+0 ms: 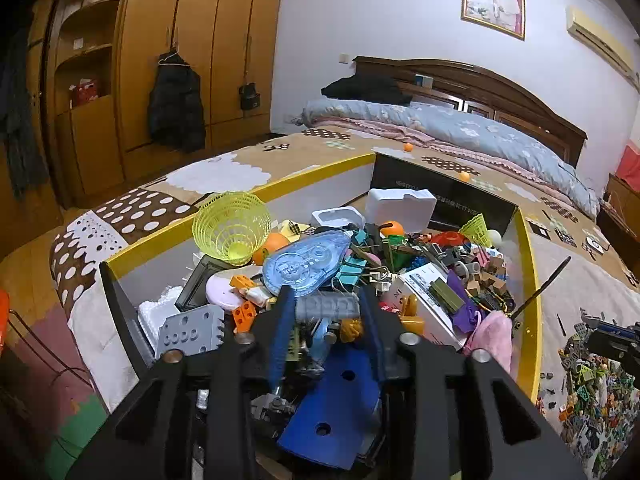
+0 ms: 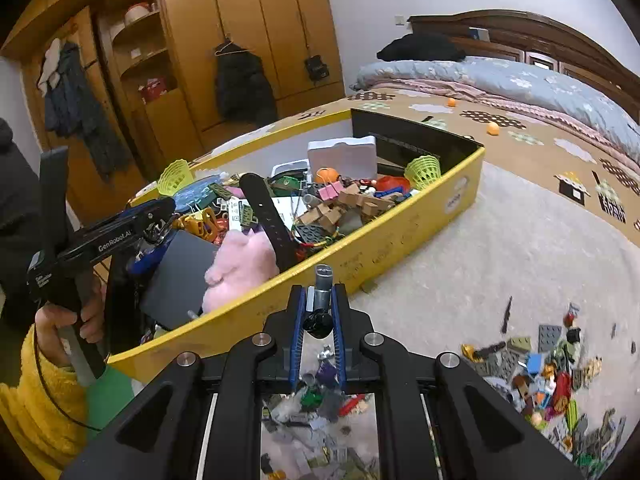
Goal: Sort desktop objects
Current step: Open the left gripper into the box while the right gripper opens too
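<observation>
- While clamped between the right gripper's (image 2: pixel 320 300) jaws, a grey cylindrical piece (image 2: pixel 322 288) sits just outside the yellow box's (image 2: pixel 384 248) near wall.
- Inside the box, the left gripper (image 1: pixel 326 306) stands released around a grey ribbed roller (image 1: pixel 328 307).

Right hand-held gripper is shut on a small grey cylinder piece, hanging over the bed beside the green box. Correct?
Not quite: the box is yellow, not green, as the right wrist view shows. The rest holds: the right hand-held gripper is shut on a small grey cylinder piece, over the bed beside the box.
</observation>
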`<move>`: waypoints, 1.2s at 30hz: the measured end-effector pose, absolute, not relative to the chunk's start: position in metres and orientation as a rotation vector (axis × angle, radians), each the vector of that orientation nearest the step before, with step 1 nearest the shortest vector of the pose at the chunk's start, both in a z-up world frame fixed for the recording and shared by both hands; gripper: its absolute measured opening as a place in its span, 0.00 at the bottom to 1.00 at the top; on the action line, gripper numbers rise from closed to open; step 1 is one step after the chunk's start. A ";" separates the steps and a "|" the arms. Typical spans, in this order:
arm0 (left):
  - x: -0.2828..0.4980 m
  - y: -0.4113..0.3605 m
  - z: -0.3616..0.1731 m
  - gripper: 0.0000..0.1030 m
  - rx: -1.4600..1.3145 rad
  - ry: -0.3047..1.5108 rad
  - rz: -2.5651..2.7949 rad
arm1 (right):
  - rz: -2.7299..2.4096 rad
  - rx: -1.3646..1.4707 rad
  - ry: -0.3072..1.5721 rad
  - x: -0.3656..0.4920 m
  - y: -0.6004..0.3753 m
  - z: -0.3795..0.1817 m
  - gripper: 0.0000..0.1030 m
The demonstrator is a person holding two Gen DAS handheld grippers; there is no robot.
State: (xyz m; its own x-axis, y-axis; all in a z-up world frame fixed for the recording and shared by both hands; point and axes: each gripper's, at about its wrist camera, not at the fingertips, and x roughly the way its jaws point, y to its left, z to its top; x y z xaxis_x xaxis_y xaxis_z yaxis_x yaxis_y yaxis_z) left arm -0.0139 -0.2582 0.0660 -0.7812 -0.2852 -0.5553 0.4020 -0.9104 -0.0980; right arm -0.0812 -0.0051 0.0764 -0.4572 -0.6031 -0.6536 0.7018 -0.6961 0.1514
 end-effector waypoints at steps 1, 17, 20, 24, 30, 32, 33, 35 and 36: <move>-0.015 -0.259 0.065 0.56 0.780 0.305 -2.638 | -2.167 0.898 0.183 -0.082 -0.008 0.076 0.13; -0.015 -0.264 0.064 0.65 0.778 0.359 -2.613 | -2.194 0.903 0.220 -0.129 -0.040 0.085 0.13; -0.015 -0.264 0.064 0.65 0.782 0.361 -2.613 | -2.202 0.927 0.200 -0.148 -0.048 0.088 0.13; -0.016 -0.263 0.063 0.65 0.785 0.352 -2.608 | -2.207 0.959 0.196 -0.171 -0.065 0.089 0.13; -0.016 -0.264 0.062 0.65 0.788 0.359 -2.607 | -2.209 0.994 0.251 -0.189 -0.094 0.083 0.13; -0.016 -0.264 0.062 0.65 0.790 0.360 -2.607 | -2.208 1.016 0.264 -0.193 -0.101 0.079 0.13; -0.016 -0.263 0.062 0.65 0.789 0.359 -2.606 | -2.206 1.033 0.259 -0.196 -0.103 0.077 0.13; -0.016 -0.263 0.062 0.65 0.789 0.358 -2.606 | -2.202 1.067 0.245 -0.201 -0.107 0.074 0.15; -0.016 -0.263 0.062 0.65 0.789 0.357 -2.606 | -2.204 1.077 0.237 -0.203 -0.108 0.073 0.18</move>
